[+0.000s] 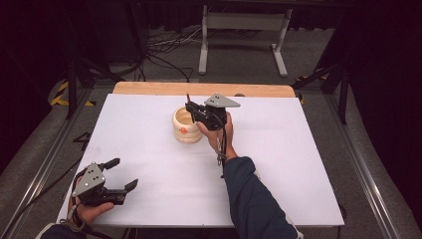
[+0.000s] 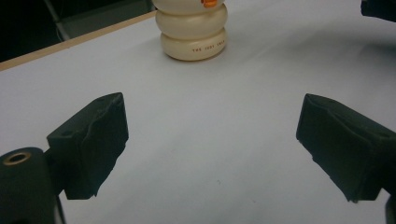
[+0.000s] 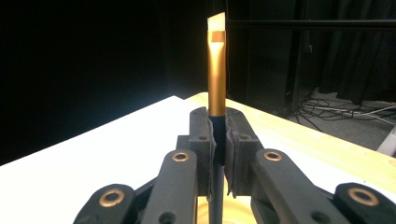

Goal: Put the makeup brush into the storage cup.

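A cream ribbed cup [image 1: 185, 126] with an orange mark stands at the middle back of the white table [image 1: 278, 164]. My right gripper [image 1: 192, 112] hovers just right of and above it, shut on a flat paintbrush [image 1: 188, 99] held upright. In the right gripper view the jaws of that gripper [image 3: 217, 122] clamp the brush's dark handle, and its gold ferrule and pale bristles [image 3: 216, 70] point up; the cup's rim [image 3: 237, 211] shows below. My left gripper [image 1: 123, 173] rests at the table's front left corner, open and holding nothing. The left gripper [image 2: 212, 140] faces the cup [image 2: 194, 32] from afar.
A wooden strip [image 1: 204, 89] runs along the table's far edge. Behind it on the floor lie cables [image 1: 166, 47] and a white stand frame [image 1: 244, 35]. Metal rails flank the table on both sides.
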`<state>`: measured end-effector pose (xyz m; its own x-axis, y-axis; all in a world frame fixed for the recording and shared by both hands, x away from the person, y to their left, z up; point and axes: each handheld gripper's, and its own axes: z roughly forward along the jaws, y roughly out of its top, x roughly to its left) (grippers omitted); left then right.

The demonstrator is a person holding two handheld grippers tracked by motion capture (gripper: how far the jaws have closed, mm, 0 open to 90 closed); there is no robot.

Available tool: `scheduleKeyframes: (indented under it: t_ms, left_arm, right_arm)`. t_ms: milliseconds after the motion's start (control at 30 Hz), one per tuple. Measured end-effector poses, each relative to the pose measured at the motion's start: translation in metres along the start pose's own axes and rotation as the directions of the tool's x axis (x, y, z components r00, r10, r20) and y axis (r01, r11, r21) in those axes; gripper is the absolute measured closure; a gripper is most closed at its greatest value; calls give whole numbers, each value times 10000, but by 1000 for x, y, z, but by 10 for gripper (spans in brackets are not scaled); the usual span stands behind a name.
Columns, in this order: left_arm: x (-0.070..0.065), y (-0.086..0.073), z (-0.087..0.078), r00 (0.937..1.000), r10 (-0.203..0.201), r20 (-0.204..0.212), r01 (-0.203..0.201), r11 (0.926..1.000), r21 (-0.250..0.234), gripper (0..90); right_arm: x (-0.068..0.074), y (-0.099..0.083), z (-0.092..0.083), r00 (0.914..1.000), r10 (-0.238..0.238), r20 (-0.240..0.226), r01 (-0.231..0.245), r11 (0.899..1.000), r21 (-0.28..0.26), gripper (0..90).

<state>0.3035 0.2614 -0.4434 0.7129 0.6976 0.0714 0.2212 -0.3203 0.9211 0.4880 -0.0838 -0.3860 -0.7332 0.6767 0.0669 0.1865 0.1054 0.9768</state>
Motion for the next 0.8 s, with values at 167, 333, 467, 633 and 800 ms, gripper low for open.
scheduleKeyframes:
  t_ms: [167, 333, 467, 633, 800]
  left_arm:
    - [0, 0, 1, 10000, 22, -12, -22, 10000, 76, 97]
    - [-1, 0, 1, 10000, 57, -80, -56, 9999, 109, 97]
    - [-1, 0, 1, 9999, 50, -109, -49, 10000, 74, 97]
    - [-1, 0, 1, 9999, 43, -112, -42, 9999, 133, 98]
    - [-1, 0, 2, 9999, 49, -94, -47, 9998, 182, 99]
  right_arm:
    - [1, -5, -2, 10000, -38, 47, 38, 10000, 65, 834]
    - [-1, -10, -3, 9998, 134, 173, -136, 9998, 155, 831]
    - [0, -11, -4, 9997, 89, 209, -93, 9998, 188, 831]
    - [0, -10, -5, 9996, 18, 274, -24, 9998, 221, 822]
    - [0, -8, -6, 9994, -97, 337, 87, 9995, 292, 816]
